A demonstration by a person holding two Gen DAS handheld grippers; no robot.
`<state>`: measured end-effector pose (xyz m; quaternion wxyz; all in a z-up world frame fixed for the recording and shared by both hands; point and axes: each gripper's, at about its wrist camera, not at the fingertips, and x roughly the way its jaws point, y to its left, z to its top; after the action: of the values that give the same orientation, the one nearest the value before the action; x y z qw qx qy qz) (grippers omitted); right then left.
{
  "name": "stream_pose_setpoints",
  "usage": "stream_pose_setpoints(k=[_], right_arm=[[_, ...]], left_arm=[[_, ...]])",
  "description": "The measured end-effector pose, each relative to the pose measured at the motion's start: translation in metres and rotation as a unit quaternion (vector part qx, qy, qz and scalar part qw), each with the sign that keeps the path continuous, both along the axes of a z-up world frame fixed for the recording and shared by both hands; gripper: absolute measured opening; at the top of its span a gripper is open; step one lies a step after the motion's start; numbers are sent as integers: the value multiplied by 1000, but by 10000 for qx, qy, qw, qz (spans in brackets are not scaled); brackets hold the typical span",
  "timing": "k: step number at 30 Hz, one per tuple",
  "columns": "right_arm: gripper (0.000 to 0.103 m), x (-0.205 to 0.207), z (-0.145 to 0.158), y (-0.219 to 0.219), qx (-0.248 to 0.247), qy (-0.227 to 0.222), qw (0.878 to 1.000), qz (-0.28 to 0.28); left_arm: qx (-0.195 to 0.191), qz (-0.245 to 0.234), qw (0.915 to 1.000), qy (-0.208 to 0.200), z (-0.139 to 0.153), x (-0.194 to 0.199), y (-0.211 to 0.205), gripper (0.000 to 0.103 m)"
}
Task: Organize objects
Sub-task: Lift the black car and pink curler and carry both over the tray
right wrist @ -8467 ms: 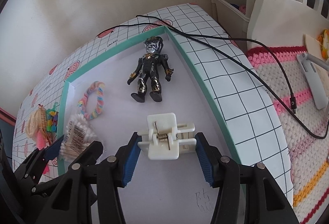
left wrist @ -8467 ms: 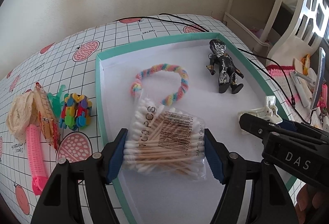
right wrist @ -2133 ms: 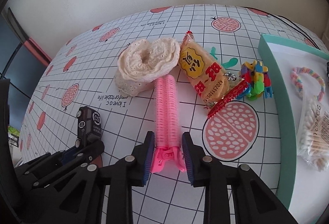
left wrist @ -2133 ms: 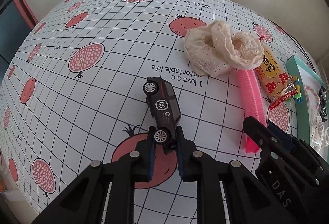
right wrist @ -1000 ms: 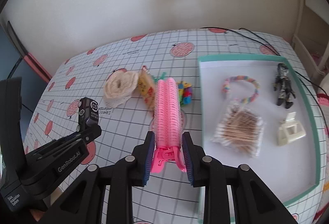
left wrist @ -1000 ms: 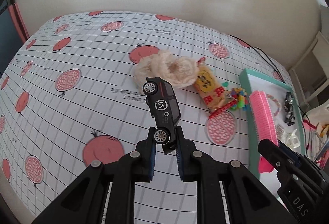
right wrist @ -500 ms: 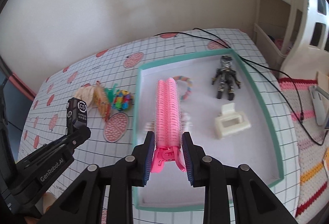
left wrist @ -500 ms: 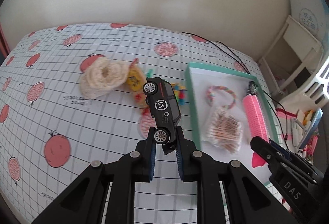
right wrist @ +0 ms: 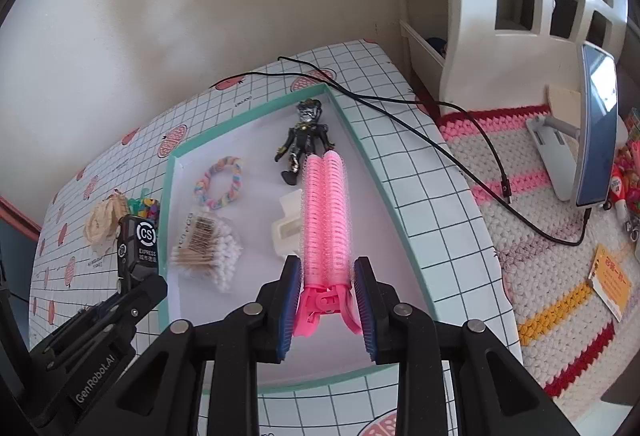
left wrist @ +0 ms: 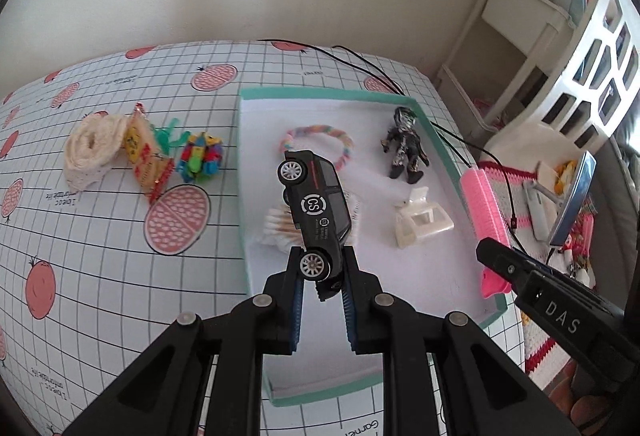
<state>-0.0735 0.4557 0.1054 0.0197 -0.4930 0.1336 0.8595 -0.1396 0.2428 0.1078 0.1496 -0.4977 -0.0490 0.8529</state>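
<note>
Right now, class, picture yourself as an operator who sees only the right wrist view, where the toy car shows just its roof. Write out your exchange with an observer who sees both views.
Observer: In the left wrist view, the left gripper's jaws are shut on one wheel end of the toy car.
Operator: What lies outside the tray?
Observer: A snack packet lies between the lace scrunchie and the coloured clip toy, left of the tray.
Operator: And my pink roller?
Observer: From the left, the pink roller shows in front of the tray's right rim, right of the white hair claw.
</note>
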Motion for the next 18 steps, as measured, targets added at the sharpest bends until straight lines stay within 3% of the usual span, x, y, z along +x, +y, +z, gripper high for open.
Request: stream_pose_setpoints(k=[18], right_arm=[[29, -9, -43, -2, 138, -679, 9976, 58]], left_arm=[[-615, -331, 9963, -496, -37, 6, 22, 18]])
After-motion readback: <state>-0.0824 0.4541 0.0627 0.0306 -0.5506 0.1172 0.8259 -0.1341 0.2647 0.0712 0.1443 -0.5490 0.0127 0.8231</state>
